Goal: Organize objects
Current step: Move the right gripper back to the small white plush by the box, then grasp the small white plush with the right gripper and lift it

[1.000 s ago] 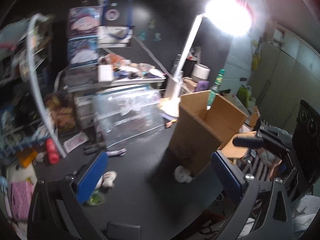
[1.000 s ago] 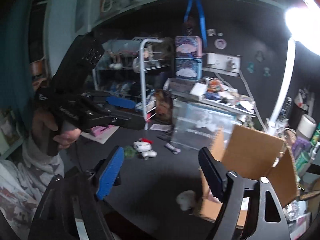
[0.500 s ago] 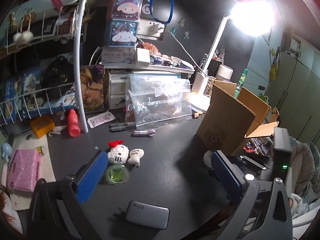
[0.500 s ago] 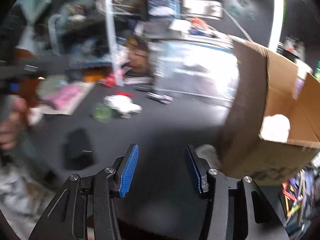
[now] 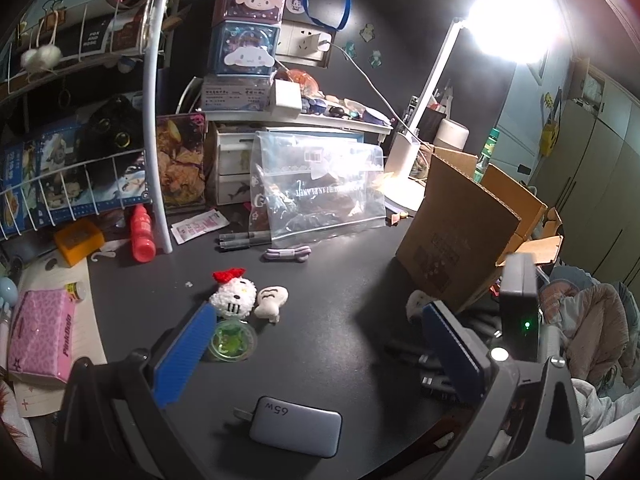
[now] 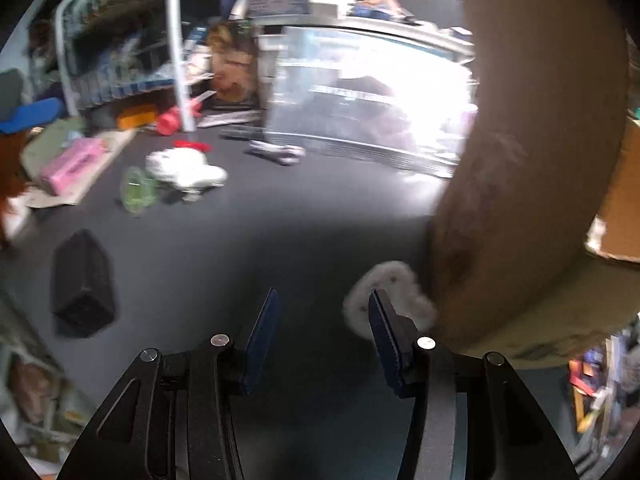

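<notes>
My left gripper (image 5: 316,354) is open and empty above the dark desk (image 5: 340,280). Just ahead of its left finger lie a white crochet cat head with a red bow (image 5: 233,295), a small white plush (image 5: 272,299) and a green round container (image 5: 233,339). A grey 65W charger (image 5: 296,426) lies below the fingers. An open cardboard box (image 5: 464,236) stands at the right. My right gripper (image 6: 322,330) is open and empty, low over the desk, with a white fluffy plush (image 6: 390,280) beside its right finger against the cardboard box (image 6: 528,160).
A clear zip bag (image 5: 320,192), pens (image 5: 244,238) and a purple cord (image 5: 287,255) lie at the back. A wire rack (image 5: 80,140), red bottle (image 5: 142,234), pink tissue pack (image 5: 40,336) and lamp (image 5: 508,20) surround the desk. The other gripper's body (image 5: 520,312) is at the right.
The left view has swung left and down toward the cat head and charger. The right gripper has dropped toward the desk and closed in on the white plush beside the box.
</notes>
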`<action>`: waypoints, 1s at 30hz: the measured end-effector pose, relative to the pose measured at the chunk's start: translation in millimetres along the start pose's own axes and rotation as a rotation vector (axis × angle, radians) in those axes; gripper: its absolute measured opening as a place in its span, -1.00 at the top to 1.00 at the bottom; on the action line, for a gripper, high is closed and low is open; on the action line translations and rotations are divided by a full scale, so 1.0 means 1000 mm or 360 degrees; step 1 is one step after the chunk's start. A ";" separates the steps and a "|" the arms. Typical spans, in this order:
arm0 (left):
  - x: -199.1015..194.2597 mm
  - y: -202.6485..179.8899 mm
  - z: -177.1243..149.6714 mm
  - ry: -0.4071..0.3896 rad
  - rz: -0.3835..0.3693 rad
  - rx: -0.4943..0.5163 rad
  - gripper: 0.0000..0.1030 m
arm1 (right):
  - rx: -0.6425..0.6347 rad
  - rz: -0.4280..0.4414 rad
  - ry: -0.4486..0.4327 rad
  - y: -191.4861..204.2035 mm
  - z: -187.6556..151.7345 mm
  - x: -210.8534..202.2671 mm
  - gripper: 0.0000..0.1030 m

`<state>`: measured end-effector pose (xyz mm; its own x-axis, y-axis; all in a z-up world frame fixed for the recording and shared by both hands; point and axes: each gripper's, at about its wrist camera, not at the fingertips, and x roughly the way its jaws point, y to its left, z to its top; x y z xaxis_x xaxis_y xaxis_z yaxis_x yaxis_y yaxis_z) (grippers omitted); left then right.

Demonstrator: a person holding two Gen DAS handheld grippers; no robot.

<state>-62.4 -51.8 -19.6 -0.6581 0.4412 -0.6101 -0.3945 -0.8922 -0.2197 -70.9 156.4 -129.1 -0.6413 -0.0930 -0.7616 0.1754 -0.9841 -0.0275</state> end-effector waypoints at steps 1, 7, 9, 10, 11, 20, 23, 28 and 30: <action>0.001 0.001 0.001 0.0004 -0.0003 -0.0003 -0.99 | 0.0025 0.0117 0.0027 0.001 0.001 0.003 0.15; 0.003 0.001 0.002 0.0015 0.0007 0.0009 -0.99 | -0.0019 0.0177 -0.0058 0.013 0.003 -0.007 0.16; 0.005 0.003 0.003 0.0016 -0.0003 -0.0002 -0.99 | -0.0038 0.0051 -0.0123 0.011 0.004 -0.017 0.16; 0.006 0.003 0.003 0.0016 -0.0009 -0.0005 -0.99 | -0.0028 -0.0039 -0.0137 0.008 0.004 -0.021 0.15; 0.007 0.003 0.003 0.0016 -0.0018 -0.0008 -0.99 | -0.0008 -0.0109 -0.0137 0.005 0.003 -0.024 0.15; 0.016 -0.001 0.005 0.0036 -0.0065 -0.0002 -0.99 | 0.0105 -0.0319 0.0006 -0.015 -0.005 0.006 0.14; 0.017 0.000 0.005 0.0036 -0.0070 -0.0008 -0.99 | 0.0121 -0.0181 -0.0019 -0.013 -0.003 0.006 0.09; 0.017 0.001 0.005 0.0040 -0.0053 -0.0006 -0.99 | 0.0075 0.0001 -0.0072 0.000 0.002 0.001 0.10; 0.017 0.003 0.005 0.0043 -0.0054 -0.0015 -0.99 | 0.0052 -0.0049 -0.0103 -0.001 0.003 -0.002 0.03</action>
<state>-78.1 -46.4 -27.2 -0.6267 0.4685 -0.6227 -0.4101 -0.8778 -0.2477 -71.8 157.0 -126.0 -0.6933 -0.0713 -0.7171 0.1313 -0.9909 -0.0284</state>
